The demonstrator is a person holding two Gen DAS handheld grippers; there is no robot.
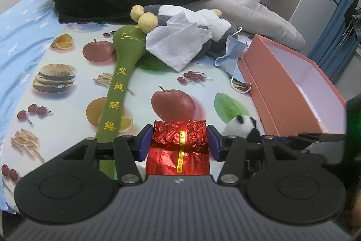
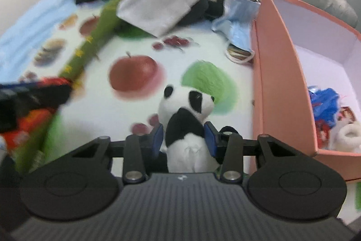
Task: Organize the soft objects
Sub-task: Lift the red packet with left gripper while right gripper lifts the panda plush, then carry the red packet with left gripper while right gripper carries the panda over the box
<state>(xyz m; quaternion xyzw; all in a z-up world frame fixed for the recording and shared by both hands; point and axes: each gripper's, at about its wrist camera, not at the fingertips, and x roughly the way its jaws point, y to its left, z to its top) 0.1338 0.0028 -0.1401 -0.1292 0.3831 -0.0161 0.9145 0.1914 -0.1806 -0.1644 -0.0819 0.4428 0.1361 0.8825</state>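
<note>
Panda plush (image 2: 185,128), light and squashy, pinched at its body by right gripper (image 2: 183,137) jaws, near pink box (image 2: 270,73). Left gripper (image 1: 179,141) jaws clamp crinkly red foil packet (image 1: 179,139), best held at its edges.

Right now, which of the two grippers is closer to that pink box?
The right gripper. It holds the panda toy just beside the pink box. The left gripper, gripping a red foil packet, sits farther away, with the panda between it and the box.
</note>
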